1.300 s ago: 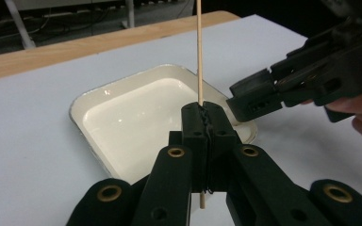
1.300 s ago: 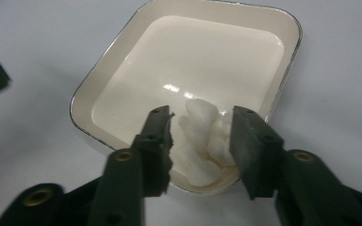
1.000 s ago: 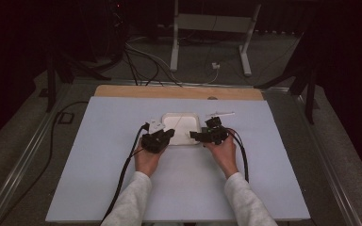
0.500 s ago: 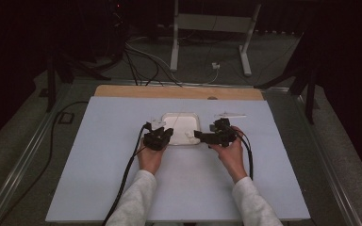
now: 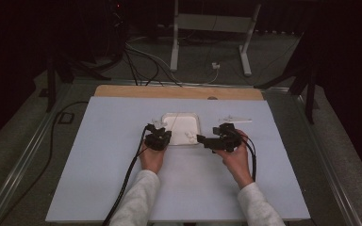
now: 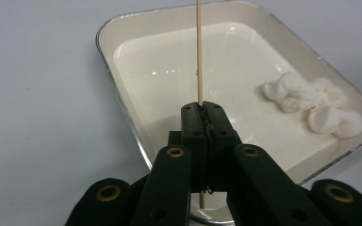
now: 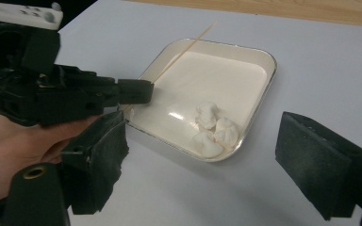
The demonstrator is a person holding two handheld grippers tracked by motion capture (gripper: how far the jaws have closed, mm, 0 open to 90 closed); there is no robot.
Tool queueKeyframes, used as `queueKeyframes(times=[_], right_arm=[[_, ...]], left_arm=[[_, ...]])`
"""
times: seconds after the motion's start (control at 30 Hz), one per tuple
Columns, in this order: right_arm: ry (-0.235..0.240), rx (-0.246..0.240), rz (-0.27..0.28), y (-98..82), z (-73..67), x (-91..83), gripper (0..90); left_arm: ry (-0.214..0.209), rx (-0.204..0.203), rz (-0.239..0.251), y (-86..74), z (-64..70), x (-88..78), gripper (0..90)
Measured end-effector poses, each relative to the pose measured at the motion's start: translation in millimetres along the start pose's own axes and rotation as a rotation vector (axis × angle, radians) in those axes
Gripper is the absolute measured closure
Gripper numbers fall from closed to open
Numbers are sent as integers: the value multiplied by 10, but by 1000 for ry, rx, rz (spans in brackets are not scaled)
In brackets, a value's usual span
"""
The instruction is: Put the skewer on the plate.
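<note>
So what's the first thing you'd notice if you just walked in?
Probably the thin wooden skewer, clamped in the shut left gripper and pointing out over the white tray. Next, the clump of white marshmallows in one corner of the tray. The right gripper, near that corner, has just been opening, nothing between its jaws.

Your work surface was a table (image 5: 99, 188) covered by a pale blue-grey sheet, with a bare wooden strip (image 5: 136, 91) along its far edge. On it lay a shallow white tray (image 5: 194, 117) and, nearby, a small white part (image 5: 235, 119).
</note>
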State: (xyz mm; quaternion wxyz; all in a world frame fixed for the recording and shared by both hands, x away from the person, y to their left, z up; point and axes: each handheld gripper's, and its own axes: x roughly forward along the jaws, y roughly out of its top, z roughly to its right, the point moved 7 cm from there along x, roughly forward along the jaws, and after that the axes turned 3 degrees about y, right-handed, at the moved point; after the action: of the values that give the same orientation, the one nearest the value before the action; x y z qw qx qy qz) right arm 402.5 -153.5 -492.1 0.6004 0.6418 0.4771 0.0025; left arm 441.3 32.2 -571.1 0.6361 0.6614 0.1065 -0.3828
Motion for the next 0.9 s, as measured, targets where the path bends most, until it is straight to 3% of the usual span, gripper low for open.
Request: queueKeyframes(times=[0.37,0.57,0.7,0.9], right_arm=[[4,-9,10,-14,-19,-78,172],[2,-8,9,-49,-9,-115,171],[0,-11,11,-75,-4,-158,167],[-4,-24,23,-91,5,-264,163]], left_arm=[[13,-40,-28,13,-21,48,893],[-67,-77,-30,18,45,33,658],[-147,-83,-10,45,130,-20,602],[-200,-75,47,160,165,-218,513]])
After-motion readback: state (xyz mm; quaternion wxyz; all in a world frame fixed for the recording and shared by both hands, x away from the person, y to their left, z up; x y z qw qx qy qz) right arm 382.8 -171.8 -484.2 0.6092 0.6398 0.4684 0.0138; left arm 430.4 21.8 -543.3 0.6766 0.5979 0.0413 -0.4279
